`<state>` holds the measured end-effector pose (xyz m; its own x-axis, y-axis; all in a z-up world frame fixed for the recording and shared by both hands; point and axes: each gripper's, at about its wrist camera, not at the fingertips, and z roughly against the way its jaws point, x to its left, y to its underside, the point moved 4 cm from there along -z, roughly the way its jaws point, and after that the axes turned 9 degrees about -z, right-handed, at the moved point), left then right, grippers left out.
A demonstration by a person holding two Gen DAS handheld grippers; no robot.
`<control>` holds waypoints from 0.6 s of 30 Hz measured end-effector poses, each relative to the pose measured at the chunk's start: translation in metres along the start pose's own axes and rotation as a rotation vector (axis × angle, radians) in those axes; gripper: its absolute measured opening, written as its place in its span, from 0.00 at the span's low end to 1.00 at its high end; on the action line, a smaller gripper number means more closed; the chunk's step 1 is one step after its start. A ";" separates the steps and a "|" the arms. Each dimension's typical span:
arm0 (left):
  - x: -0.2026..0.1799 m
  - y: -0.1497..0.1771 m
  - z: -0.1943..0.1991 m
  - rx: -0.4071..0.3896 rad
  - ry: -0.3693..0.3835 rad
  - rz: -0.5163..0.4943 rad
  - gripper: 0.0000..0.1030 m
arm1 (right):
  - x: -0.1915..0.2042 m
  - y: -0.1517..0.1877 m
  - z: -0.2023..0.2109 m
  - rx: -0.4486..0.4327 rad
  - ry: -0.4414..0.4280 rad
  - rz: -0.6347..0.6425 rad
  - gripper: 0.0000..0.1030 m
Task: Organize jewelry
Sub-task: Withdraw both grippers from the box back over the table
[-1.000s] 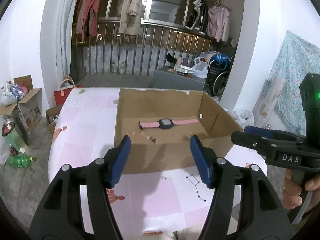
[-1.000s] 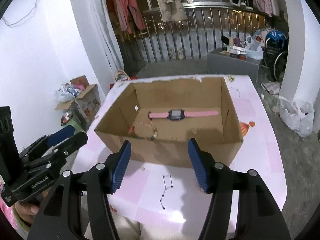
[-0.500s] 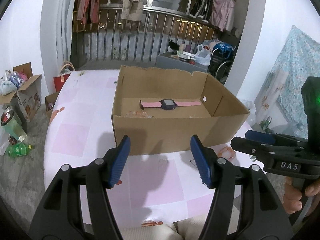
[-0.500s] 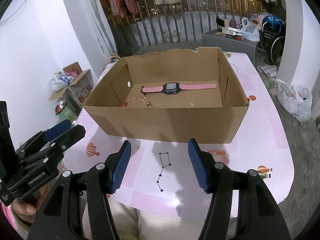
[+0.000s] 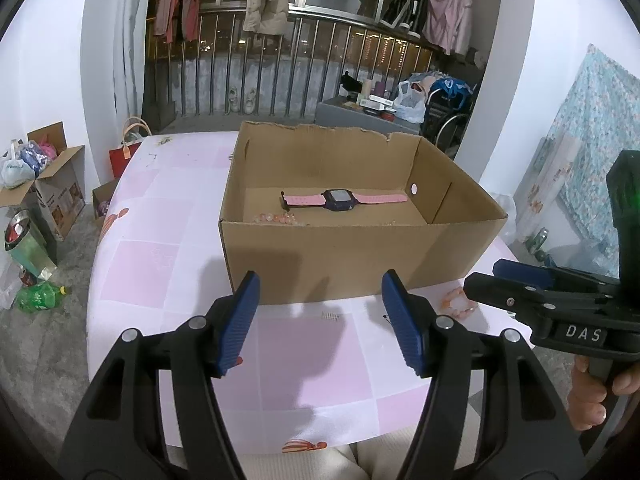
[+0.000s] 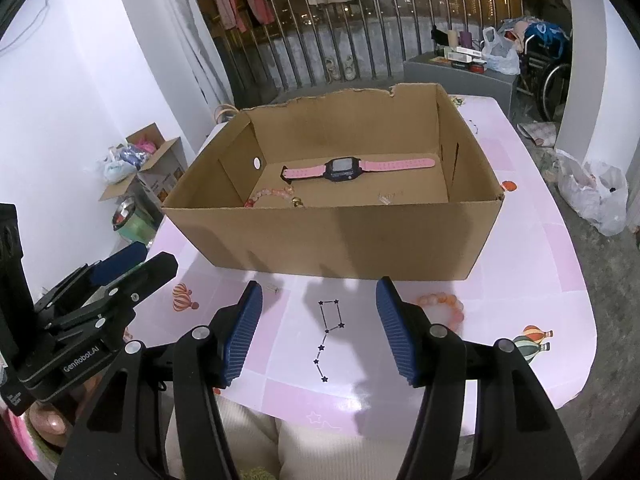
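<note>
Jaws of both grippers released, empty; box (image 6: 340,236) front wall ahead, bracelet (image 6: 442,306) beside right gripper (image 6: 320,330).

Cardboard box (image 6: 340,236), centre frame: one.
Pink-strapped watch (image 6: 344,168) inside it: one.
Beaded bracelets: two — one in the box, left (image 6: 272,194); one on the tablecloth, lower right (image 6: 444,306).
Small pale clasp-like piece (image 6: 273,289), below the box: one.
Grippers: two.

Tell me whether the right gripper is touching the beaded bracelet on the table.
Apart. The right wrist view shows the right gripper open and empty, the beaded bracelet lying on the tablecloth beyond its right finger, cloth visible between.
</note>
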<state>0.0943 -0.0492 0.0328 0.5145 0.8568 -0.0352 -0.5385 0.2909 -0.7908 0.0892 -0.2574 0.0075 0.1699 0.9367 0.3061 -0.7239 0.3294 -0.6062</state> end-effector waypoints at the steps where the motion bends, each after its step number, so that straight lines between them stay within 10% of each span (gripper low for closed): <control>1: -0.001 0.000 -0.001 0.002 -0.001 0.000 0.58 | 0.000 0.000 0.000 -0.002 -0.001 0.001 0.56; 18: -0.013 0.013 -0.035 0.065 -0.028 -0.021 0.58 | -0.025 0.000 -0.011 -0.021 0.011 0.002 0.56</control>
<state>0.1033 -0.0716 0.0017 0.5077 0.8616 -0.0017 -0.5705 0.3346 -0.7501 0.0924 -0.2790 -0.0081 0.1758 0.9386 0.2968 -0.7103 0.3297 -0.6219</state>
